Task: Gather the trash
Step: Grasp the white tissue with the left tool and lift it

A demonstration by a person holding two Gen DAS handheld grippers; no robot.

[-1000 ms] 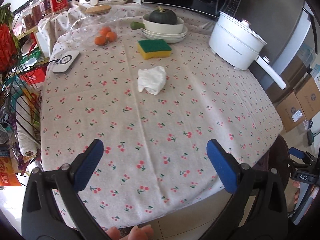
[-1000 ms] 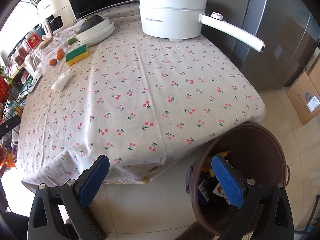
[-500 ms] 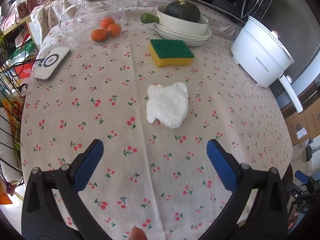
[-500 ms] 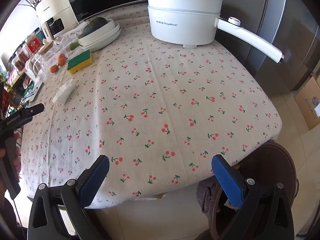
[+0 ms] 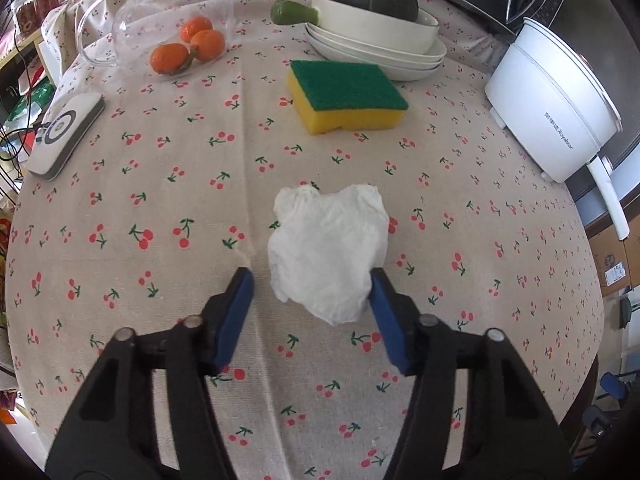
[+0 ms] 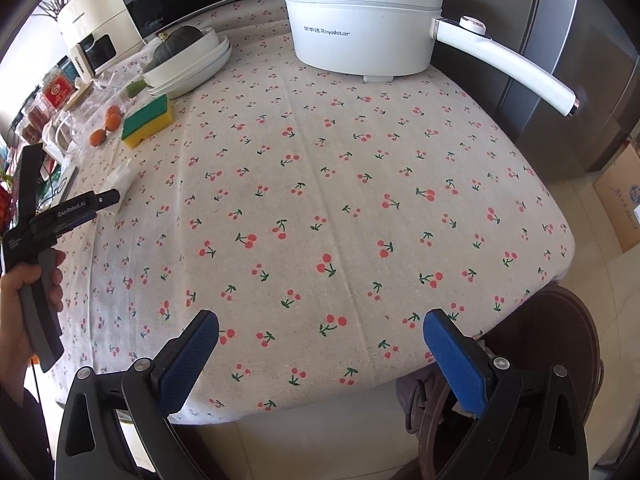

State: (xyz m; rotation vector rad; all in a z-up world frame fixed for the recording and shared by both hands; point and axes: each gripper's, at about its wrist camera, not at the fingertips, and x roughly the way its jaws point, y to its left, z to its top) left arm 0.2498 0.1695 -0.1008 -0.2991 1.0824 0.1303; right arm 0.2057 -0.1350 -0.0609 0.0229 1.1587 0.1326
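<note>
A crumpled white tissue point(image 5: 332, 248) lies on the cherry-print tablecloth point(image 5: 160, 208), near the middle. My left gripper point(image 5: 310, 280) points down at it and straddles its near half, its jaws closing. The right pad touches the tissue's edge; the left pad point(image 5: 236, 312) is still a small gap away. In the right wrist view a hand point(image 6: 16, 296) holds that gripper at the far left, by the tissue point(image 6: 120, 178). My right gripper point(image 6: 320, 320) hangs open over the table's near edge, nothing between its fingers. A brown trash bin point(image 6: 568, 320) stands on the floor beside the table corner.
Behind the tissue lie a yellow-green sponge point(image 5: 346, 96), stacked white dishes with a dark squash point(image 5: 376, 40), a glass jar with oranges point(image 5: 188, 44) and a white device point(image 5: 66, 134). A white electric pot point(image 5: 552, 108) with a long handle stands at the right. Cardboard boxes point(image 6: 624, 196) sit on the floor.
My left gripper moved forward and down over the table to the tissue, and its jaws narrowed around it. The right gripper drifted a little over the table edge and stayed open.
</note>
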